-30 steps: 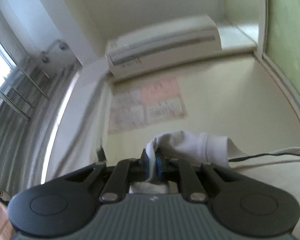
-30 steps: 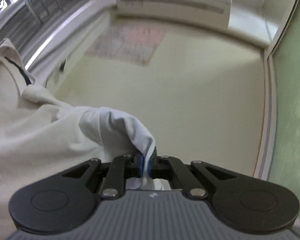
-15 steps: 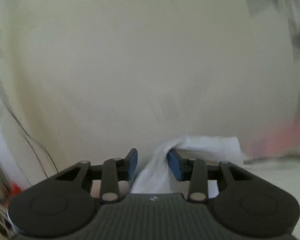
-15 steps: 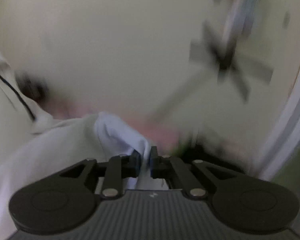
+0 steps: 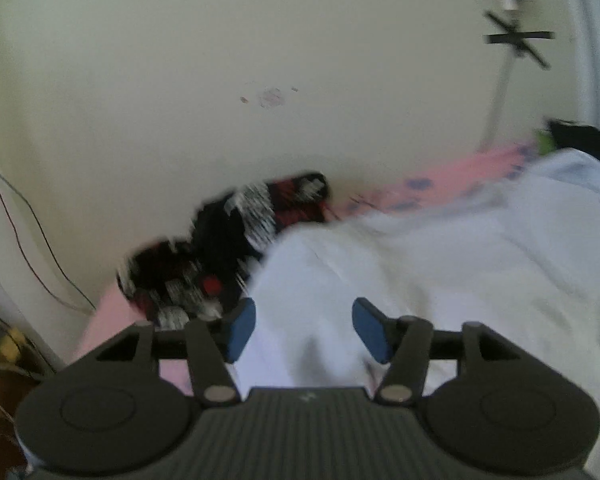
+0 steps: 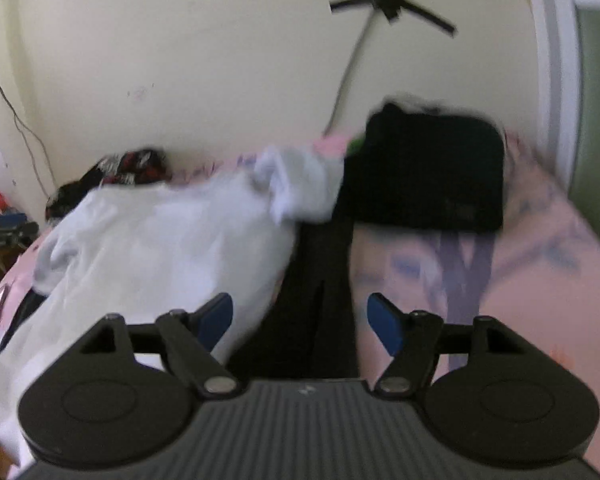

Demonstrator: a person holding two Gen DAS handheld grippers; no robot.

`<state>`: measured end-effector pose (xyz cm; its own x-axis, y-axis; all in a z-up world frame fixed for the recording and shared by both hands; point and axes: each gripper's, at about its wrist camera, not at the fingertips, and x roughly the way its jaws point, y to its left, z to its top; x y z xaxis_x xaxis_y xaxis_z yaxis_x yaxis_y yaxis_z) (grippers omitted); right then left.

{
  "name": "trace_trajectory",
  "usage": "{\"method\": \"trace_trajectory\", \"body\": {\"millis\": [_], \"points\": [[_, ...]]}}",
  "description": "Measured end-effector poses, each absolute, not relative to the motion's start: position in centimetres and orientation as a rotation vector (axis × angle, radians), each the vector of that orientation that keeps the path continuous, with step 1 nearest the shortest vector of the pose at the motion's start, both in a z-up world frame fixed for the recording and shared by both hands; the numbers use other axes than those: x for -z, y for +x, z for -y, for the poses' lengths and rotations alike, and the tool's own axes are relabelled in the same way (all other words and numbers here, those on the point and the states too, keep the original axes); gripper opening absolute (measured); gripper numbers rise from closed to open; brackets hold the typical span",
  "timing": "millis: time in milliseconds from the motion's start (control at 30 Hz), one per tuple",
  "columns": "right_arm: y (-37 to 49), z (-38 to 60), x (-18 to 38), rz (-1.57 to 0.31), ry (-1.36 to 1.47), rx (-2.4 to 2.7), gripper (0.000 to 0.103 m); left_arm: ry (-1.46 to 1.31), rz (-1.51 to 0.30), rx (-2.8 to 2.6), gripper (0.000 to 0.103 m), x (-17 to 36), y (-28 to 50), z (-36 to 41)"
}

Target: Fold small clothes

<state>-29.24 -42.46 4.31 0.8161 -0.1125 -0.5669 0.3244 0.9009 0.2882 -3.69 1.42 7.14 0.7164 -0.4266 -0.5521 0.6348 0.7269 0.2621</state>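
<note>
Left gripper jaws opening, white garment between pads, unpinched. Right gripper jaws opening over black cloth, gripping nothing. Pink bedsheet beneath.

white garment left, pink bedsheet bare right

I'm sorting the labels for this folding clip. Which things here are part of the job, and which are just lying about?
In the job:
- white garment
- left gripper, jaws opening over it
- right gripper, jaws opening

Lying about:
- black folded item
- black-red-white cloth
- pink bedsheet
</note>
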Motion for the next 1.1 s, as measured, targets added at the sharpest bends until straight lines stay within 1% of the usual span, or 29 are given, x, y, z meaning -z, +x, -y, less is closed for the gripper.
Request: {"method": "trace_trajectory", "body": {"millis": [33, 67, 100, 133, 167, 200, 300, 367, 400, 467, 533, 600, 633, 667, 700, 733, 800, 833, 933, 967, 1000, 1033, 1067, 1100], "points": [[-29.8, 41.6, -3.7, -0.598, 0.384, 0.242, 0.063, 0.449, -0.497, 0.637, 0.058, -7.0, -4.8, -2.1], [-30.1, 40.8, -3.1, -0.621, 0.369, 0.236, 0.056, 0.433, -0.512, 0.663, 0.058, -6.6, -6.0, -2.9], [-30.2, 40.0, -2.2, -0.641, 0.344, 0.225, 0.051, 0.419, -0.522, 0.678, 0.058, -6.2, -6.9, -3.4], [-30.4, 38.9, -1.7, -0.628, 0.278, 0.244, 0.033, 0.405, -0.53, 0.685, 0.059, -5.9, -7.7, -3.8], [-30.5, 37.9, -1.4, -0.63, 0.192, 0.284, 0.008, 0.391, -0.539, 0.687, 0.059, -5.6, -8.4, -4.2], [-30.5, 37.3, -1.6, -0.628, 0.123, 0.304, 0.001, 0.382, -0.545, 0.682, 0.06, -5.4, -9.0, -4.6], [-31.3, 39.9, -3.0, -0.579, 0.073, 0.45, 0.0, 0.384, -0.558, 0.645, 0.06, -4.9, -10.3, -5.5], [-32.2, 43.3, -4.6, -0.528, -0.035, 0.706, 0.0, 0.386, -0.575, 0.638, 0.06, -4.6, -10.6, -5.9], [-33.0, 45.3, -5.4, -0.504, -0.034, 0.834, 0.0, 0.386, -0.582, 0.637, 0.06, -4.4, -10.8, -6.0], [-36.0, 48.4, -7.7, -0.428, 0.159, 0.893, 0.001, 0.386, -0.603, 0.637, 0.06, -4.2, -11.3, -6.3], [-38.7, 48.3, -9.0, -0.352, 0.362, 0.677, 0.001, 0.382, -0.625, 0.659, 0.06, -4.1, -12.1, -6.6], [-39.3, 46.2, -9.0, -0.391, 0.465, 0.385, 0.001, 0.383, -0.638, 0.692, 0.06, -3.8, -13.0, -6.7], [-39.0, 44.4, -8.7, -0.435, 0.477, 0.257, 0.005, 0.389, -0.648, 0.708, 0.06, -3.7, -13.3, -6.6], [-38.8, 42.6, -8.2, -0.457, 0.468, 0.179, 0.03, 0.393, -0.657, 0.718, 0.06, -3.5, -13.5, -6.5], [-38.6, 40.6, -7.8, -0.475, 0.443, 0.127, 0.058, 0.4, -0.665, 0.727, 0.06, -3.2, -13.7, -6.4], [-38.4, 38.4, -7.2, -0.49, 0.398, 0.098, 0.09, 0.408, -0.67, 0.731, 0.06, -3.0, -13.9, -6.3], [-39.0, 34.5, -5.9, -0.463, 0.288, 0.052, 0.09, 0.419, -0.678, 0.731, 0.06, -2.6, -14.1, -6.1], [-39.1, 32.9, -5.5, -0.488, 0.239, 0.036, 0.09, 0.42, -0.683, 0.727, 0.06, -2.4, -14.2, -6.0], [-39.6, 30.6, -4.9, -0.537, 0.246, -0.038, 0.09, 0.413, -0.698, 0.719, 0.06, -2.3, -14.1, -6.2], [-40.4, 30.1, -5.0, -0.562, 0.264, -0.048, 0.088, 0.412, -0.697, 0.716, 0.06, -2.3, -14.2, -6.3], [-40.9, 30.1, -5.3, -0.579, 0.266, -0.034, 0.079, 0.412, -0.692, 0.716, 0.06, -2.4, -14.2, -6.5], [-42.0, 30.2, -5.8, -0.589, 0.249, -0.005, 0.029, 0.413, -0.685, 0.718, 0.06, -2.6, -14.4, -6.6], [-43.3, 30.5, -6.6, -0.606, 0.231, 0.03, 0.02, 0.415, -0.68, 0.719, 0.06, -2.6, -14.5, -6.7], [-44.8, 31.1, -7.5, -0.614, 0.224, 0.079, 0.019, 0.417, -0.674, 0.719, 0.06, -2.7, -14.7, -6.8]]}}
